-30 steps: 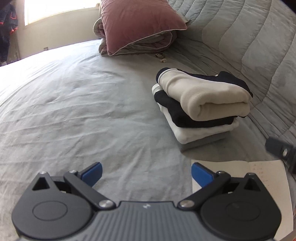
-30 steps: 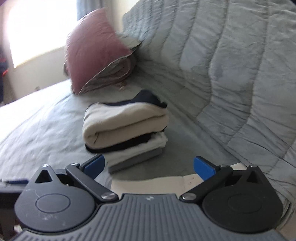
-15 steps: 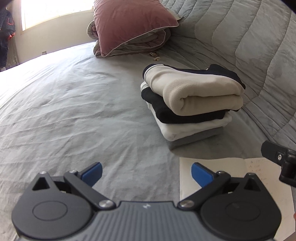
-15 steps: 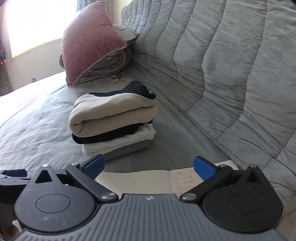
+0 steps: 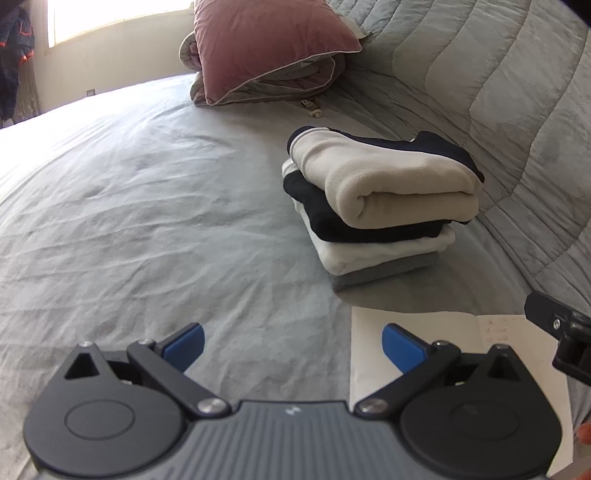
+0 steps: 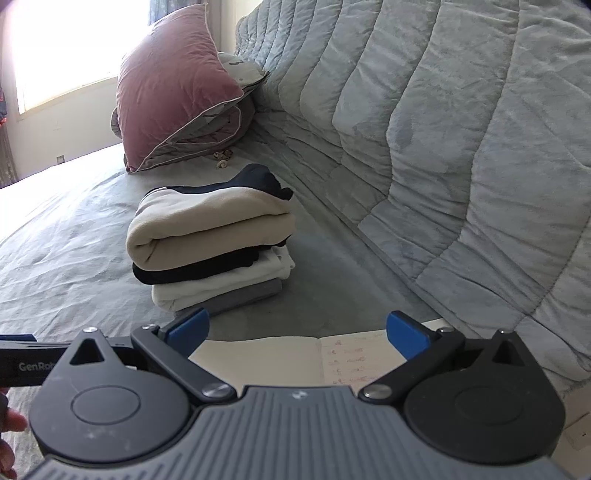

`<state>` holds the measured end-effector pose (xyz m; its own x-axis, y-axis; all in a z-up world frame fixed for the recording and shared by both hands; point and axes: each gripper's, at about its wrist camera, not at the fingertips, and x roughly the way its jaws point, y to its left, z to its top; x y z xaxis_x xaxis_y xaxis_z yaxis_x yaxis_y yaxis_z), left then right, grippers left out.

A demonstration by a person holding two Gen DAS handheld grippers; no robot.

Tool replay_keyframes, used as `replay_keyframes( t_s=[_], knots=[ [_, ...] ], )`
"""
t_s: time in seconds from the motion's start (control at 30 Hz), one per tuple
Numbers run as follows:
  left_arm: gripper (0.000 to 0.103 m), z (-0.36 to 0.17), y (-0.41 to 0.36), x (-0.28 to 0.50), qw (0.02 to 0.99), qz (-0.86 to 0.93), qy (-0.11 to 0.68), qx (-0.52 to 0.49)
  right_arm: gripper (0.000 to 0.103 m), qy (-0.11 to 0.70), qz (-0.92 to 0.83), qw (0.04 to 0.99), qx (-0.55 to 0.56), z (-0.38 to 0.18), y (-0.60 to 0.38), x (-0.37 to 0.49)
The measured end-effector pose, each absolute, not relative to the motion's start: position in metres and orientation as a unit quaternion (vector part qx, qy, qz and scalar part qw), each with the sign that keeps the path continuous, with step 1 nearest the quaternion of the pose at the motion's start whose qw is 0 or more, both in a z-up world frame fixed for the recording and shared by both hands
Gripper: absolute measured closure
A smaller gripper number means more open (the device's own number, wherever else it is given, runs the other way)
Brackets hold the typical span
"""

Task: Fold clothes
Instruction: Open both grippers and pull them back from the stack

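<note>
A stack of folded clothes (image 5: pixel 380 206) (image 6: pixel 214 240) rests on the grey bed sheet (image 5: pixel 147 206): a cream fleece on top, then black, white and grey pieces. My left gripper (image 5: pixel 293 341) hovers open and empty over the sheet, short and left of the stack. My right gripper (image 6: pixel 297 326) is open and empty too, held above an open notebook (image 6: pixel 280 360) just in front of the stack. Part of the right gripper's body shows at the right edge of the left wrist view.
A pink pillow (image 5: pixel 269 44) (image 6: pixel 173 96) leans on a folded duvet at the head of the bed. A thick quilted grey blanket (image 6: pixel 443 129) rises along the right side. The notebook (image 5: pixel 436 332) lies near the bed's front edge. A bright window (image 5: pixel 118 14) is behind.
Both grippers have drifted slightly, so the stack sits a little differently in each view. Neither gripper has closed or taken hold of anything.
</note>
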<state>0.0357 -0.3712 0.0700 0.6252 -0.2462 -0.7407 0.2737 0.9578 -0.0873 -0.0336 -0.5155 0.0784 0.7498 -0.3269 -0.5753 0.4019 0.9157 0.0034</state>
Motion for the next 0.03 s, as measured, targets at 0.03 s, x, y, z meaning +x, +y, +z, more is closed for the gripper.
replay_keyframes(
  t_s=[0.03],
  knots=[
    [0.000,0.0706,-0.3700,0.0346,0.901,-0.143,0.409,0.014,0.000,0.294,-0.195,0.934,0.063,0.0789,-0.5153,-0.0338]
  ],
)
